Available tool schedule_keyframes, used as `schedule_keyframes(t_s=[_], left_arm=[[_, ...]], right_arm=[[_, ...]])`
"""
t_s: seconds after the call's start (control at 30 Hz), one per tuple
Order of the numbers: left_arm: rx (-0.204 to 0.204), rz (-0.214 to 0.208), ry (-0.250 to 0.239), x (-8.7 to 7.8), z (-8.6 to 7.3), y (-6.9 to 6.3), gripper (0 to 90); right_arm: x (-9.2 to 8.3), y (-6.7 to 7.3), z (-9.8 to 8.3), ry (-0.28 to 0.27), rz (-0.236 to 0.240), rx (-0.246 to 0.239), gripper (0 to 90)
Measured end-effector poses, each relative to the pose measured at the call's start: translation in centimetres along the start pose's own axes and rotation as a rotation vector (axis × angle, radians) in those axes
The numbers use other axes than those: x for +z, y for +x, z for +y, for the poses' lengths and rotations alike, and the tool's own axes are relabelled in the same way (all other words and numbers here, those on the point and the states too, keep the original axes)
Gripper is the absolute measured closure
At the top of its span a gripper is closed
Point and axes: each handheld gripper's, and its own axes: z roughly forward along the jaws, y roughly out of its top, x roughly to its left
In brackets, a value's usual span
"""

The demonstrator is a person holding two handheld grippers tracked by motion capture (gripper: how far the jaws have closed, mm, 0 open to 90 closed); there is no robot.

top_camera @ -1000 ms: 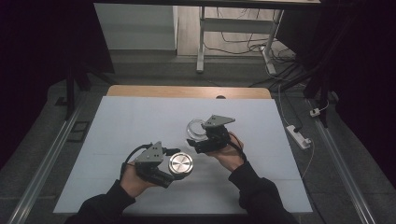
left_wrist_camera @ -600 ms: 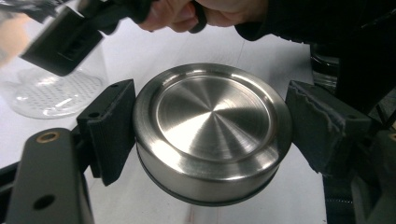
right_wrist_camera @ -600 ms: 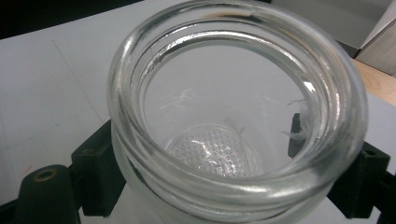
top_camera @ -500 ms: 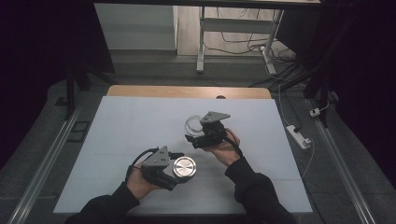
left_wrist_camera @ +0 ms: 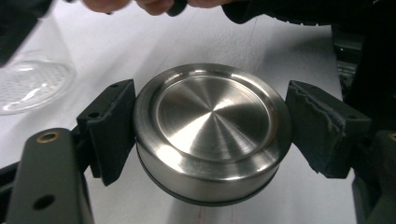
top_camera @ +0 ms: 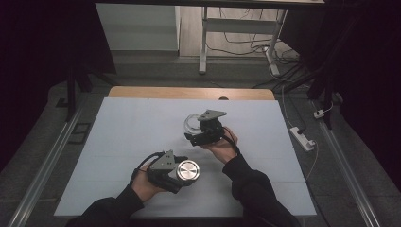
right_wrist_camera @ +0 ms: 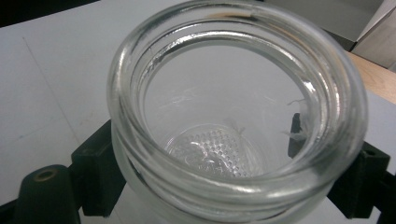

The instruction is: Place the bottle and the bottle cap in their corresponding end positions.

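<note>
Gripping a round steel lid point(left_wrist_camera: 212, 130), the left gripper point(top_camera: 177, 172) sits low over the white table point(top_camera: 118, 142), near its front edge. In the left gripper view both black jaws press the lid's sides, left pad flat on the rim, right pad touching at the far side; lid face up toward the camera, brushed metal with a shallow recessed centre, dark ring under its lower edge. Lid looks slightly tilted, off the table surface as far as I can tell. In the high view the lid point(top_camera: 187, 171) shows as a bright disc just right of the left hand point(top_camera: 146, 184).

The right gripper point(top_camera: 196, 135) is clamped on a clear glass jar point(right_wrist_camera: 233, 116), mid table, further back and to the right of the lid, apart from it. In the right gripper view the jar's open mouth faces the camera, thick threaded rim, dotted pattern on the base inside, jaws on either side of the jar below the rim. Jar empty. In the high view the jar point(top_camera: 191, 124) shows as a pale ring just left of the grey plate on top of that gripper, right hand point(top_camera: 220, 149) below it. Whether the jar base rests on the table: cannot tell.

The jar point(left_wrist_camera: 32, 84) also shows blurred at the upper left of the left gripper view. Lid not on jar.
</note>
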Motion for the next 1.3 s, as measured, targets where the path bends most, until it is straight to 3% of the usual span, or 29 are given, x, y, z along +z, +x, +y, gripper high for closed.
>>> schedule_keyframes(t_s=[0.43, 0.83, 1.2, 1.3], left_arm=[[0.01, 0.026, 0.071, 2.1, -0.8, 0.6, 20.7], [-0.025, 0.058, 0.153, 3.4, -1.4, 1.6, 20.7], [-0.048, 0.04, 0.221, 4.1, -1.8, 2.0, 20.6], [-0.076, 0.03, 0.218, 4.2, -1.9, 2.2, 20.7]], right_arm=[[2.6, -0.4, 0.2, 0.029, -0.016, -0.004, 14.7], [4.1, -0.8, 0.0, 0.051, -0.03, -0.007, 14.7], [4.7, -1.0, -0.6, 0.073, -0.042, -0.015, 14.6], [4.9, -1.1, -0.9, 0.074, -0.038, -0.007, 14.5]])
